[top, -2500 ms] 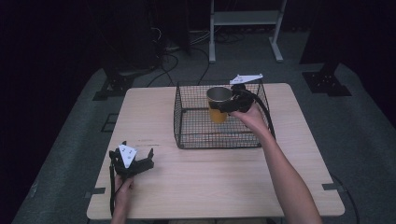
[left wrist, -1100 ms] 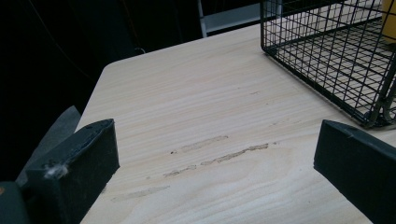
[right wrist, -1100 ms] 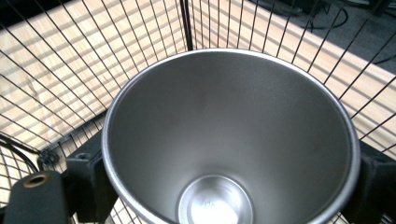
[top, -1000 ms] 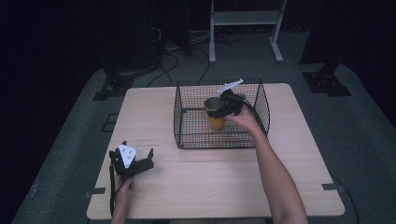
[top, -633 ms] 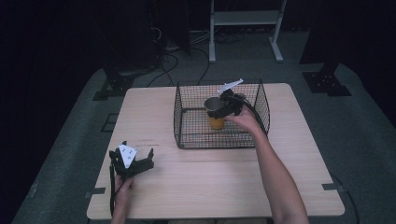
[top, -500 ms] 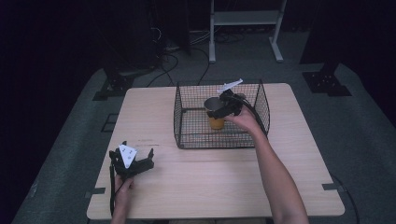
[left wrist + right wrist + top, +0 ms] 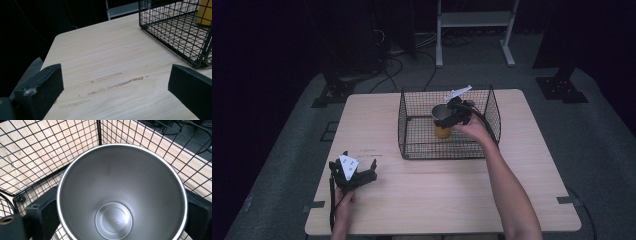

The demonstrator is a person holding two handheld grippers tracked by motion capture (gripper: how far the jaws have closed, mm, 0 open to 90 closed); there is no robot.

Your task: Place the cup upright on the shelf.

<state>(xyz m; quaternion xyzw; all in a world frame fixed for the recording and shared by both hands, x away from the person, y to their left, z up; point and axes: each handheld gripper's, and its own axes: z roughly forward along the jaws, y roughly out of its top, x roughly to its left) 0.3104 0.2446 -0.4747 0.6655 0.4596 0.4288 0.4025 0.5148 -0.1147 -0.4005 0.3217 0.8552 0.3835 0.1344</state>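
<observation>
One yellow steel cup (image 7: pixel 442 120) stands upright, mouth up, inside the wire basket (image 7: pixel 412 137) at the table's (image 7: pixel 437 200) one o'clock, pinched by the right gripper (image 7: pixel 452 116); the left gripper (image 7: pixel 115 87) rests spread wide; the cup's round smooth interior (image 7: pixel 117 202) sits between black jaws.

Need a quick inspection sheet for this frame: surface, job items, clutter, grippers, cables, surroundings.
Surface: light wooden table, faint scuff marks near the left side.
Job's things: yellow cup with steel interior, upright inside black wire basket.
Clutter: nothing seen.
Grippers: right hand-held gripper clamps the cup, a jaw on each side; left hand-held gripper rests open on the table, holding nothing.
Cables: black lead trails from the left gripper; loose cables on the floor behind.
Surroundings: dark room, grey floor, white frame legs.
</observation>
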